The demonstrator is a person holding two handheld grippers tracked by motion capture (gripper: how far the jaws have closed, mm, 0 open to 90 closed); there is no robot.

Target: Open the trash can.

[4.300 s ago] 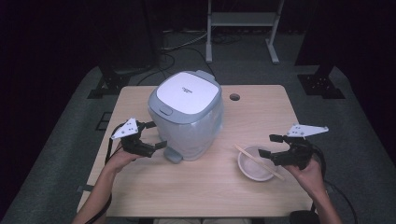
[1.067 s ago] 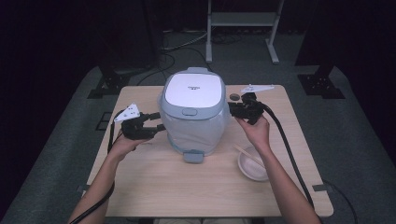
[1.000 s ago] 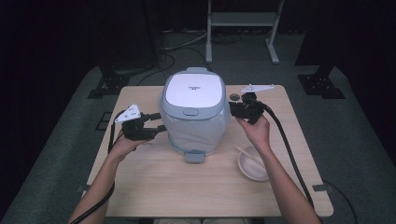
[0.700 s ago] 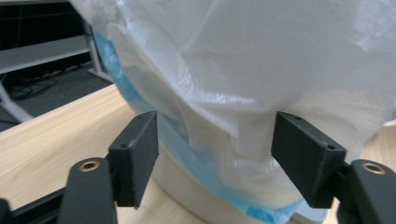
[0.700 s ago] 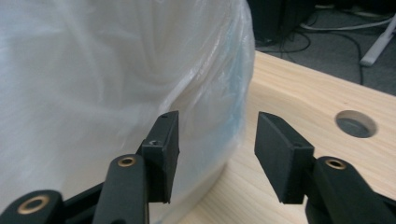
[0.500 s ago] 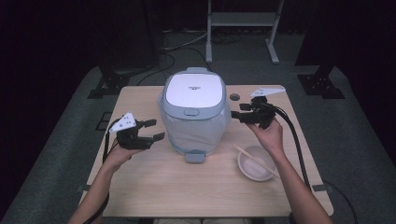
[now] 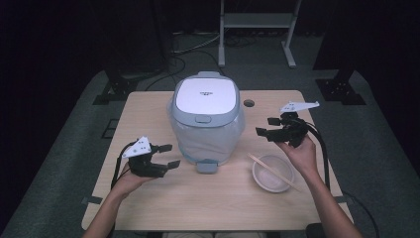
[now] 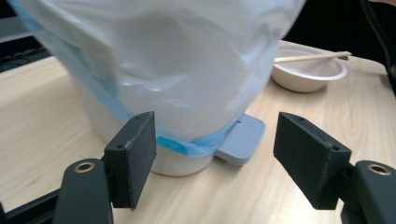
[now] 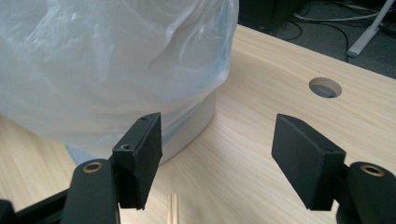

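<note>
A white pedal bin (image 7: 205, 124) with a grey-rimmed lid and a clear plastic liner bag (image 8: 177, 70) stands at the table's middle, its grey pedal (image 7: 206, 166) facing the near edge. My left gripper (image 7: 171, 155) sits low at the bin's left front, apart from it. Its jaws have just been opening and stand open with nothing pressed between them (image 8: 219, 149). My right gripper (image 7: 265, 126) hovers to the bin's right, clear of the bag (image 9: 107, 60). Its jaws have also just been opening and are wide apart and empty (image 9: 217, 158).
A white bowl (image 7: 272, 173) with wooden chopsticks (image 7: 273, 169) across it lies at the right front, below my right hand. A round cable hole (image 7: 248, 103) is in the tabletop (image 7: 148, 114) behind the bin's right side. Dark floor, cables and stand legs surround the table.
Both grippers have let go of the bin's sides and drawn away: the left toward the near left and lower, the right out to the right. Both sets of jaws have spread wider.
</note>
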